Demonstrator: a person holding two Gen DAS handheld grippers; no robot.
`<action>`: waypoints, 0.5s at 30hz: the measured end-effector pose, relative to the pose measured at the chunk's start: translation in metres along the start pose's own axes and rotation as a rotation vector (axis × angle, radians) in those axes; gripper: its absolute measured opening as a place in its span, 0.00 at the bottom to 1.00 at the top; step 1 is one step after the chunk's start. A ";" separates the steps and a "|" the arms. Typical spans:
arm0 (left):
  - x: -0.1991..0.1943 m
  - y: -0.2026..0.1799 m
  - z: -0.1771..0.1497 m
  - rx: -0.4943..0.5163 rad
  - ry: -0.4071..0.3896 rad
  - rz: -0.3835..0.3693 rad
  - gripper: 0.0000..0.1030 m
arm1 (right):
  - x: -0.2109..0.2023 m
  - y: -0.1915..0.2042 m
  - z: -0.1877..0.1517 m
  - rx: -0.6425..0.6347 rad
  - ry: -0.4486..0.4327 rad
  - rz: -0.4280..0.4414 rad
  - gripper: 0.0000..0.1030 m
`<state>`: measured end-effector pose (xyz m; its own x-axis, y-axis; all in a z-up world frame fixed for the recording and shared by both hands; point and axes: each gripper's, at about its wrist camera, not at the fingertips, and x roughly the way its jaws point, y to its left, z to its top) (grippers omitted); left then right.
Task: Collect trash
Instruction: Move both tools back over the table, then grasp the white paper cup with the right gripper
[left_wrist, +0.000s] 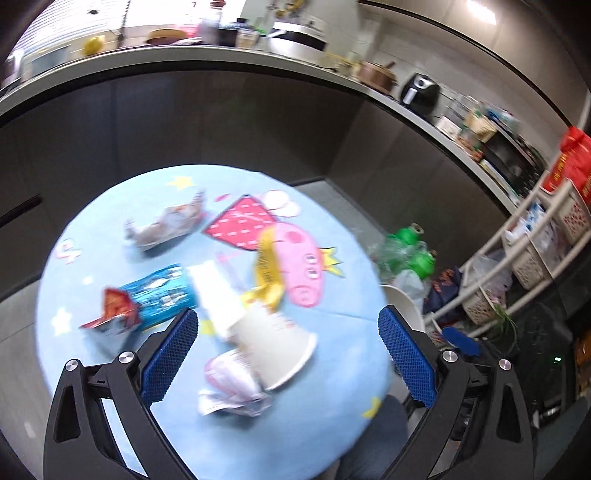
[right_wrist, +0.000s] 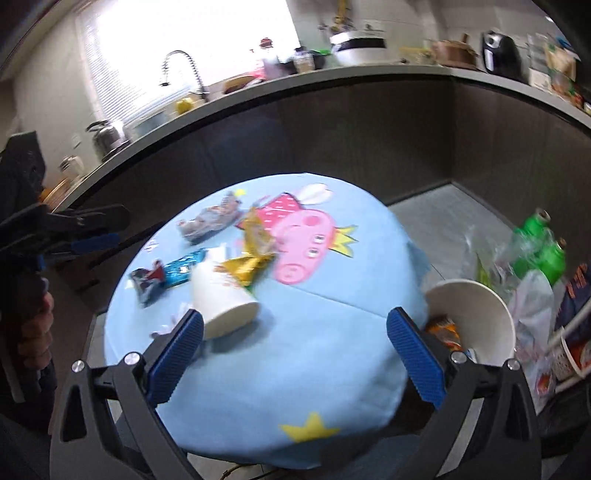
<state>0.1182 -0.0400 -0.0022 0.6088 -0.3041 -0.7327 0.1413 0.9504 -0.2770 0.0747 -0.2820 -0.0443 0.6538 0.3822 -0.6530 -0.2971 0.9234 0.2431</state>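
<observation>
Mostly crumpled wrappers – blue (left_wrist: 162, 295), yellow (right_wrist: 245, 267), w/ tipped white cup (right_wrist: 221, 302)

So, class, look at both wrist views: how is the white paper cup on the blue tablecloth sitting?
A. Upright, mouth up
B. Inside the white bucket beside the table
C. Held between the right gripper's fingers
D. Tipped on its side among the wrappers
D: the white paper cup lies on its side on the blue tablecloth, open mouth showing, next to the yellow wrapper.
</observation>
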 end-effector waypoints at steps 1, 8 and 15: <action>-0.006 0.015 -0.004 -0.020 -0.005 0.022 0.92 | 0.001 0.012 0.001 -0.026 -0.004 0.012 0.97; -0.030 0.090 -0.034 -0.122 0.000 0.080 0.92 | 0.022 0.069 0.001 -0.101 0.032 0.079 0.97; -0.042 0.118 -0.060 -0.173 0.009 0.067 0.92 | 0.061 0.084 0.003 -0.107 0.127 0.096 0.92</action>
<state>0.0624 0.0812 -0.0421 0.6053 -0.2413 -0.7585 -0.0361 0.9436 -0.3290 0.0918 -0.1812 -0.0614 0.5277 0.4547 -0.7174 -0.4309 0.8712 0.2353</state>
